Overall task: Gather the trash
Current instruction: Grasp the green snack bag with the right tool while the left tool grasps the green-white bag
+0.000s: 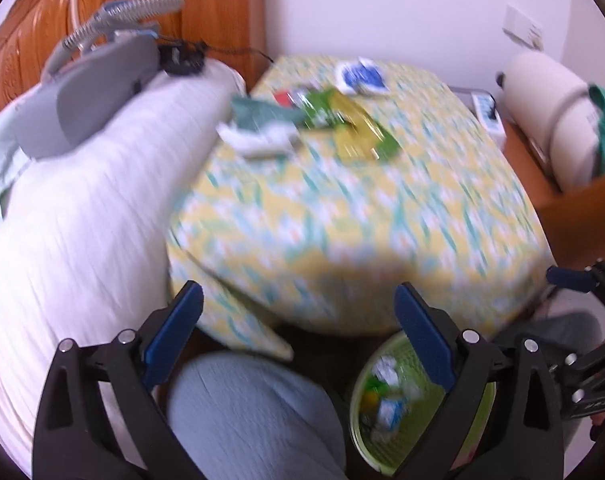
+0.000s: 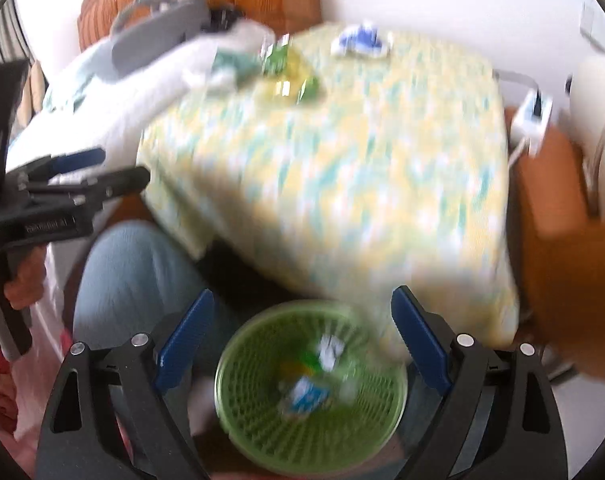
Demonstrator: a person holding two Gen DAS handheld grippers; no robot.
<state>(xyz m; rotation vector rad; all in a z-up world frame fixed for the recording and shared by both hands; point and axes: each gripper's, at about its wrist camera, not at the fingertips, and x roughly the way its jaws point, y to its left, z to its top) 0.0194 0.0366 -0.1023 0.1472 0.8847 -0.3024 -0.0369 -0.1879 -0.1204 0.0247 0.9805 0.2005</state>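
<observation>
Right tool (image 2: 302, 332) tilts down, jaws wide, above green basket (image 2: 386, 364).

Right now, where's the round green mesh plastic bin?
The round green mesh plastic bin sits on the floor below the near edge of the yellow floral bedsheet, low centre in the right wrist view, beside the person's blue-clad knee.

Motion-blurred wrappers (image 1: 334, 120) on the bedspread and scraps in the green basket (image 2: 258, 364), unidentifiable

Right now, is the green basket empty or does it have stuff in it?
It has stuff in it. The green basket stands upright on the floor, and blurry white, blue and yellow scraps lie at its bottom. It is far from full.
</observation>
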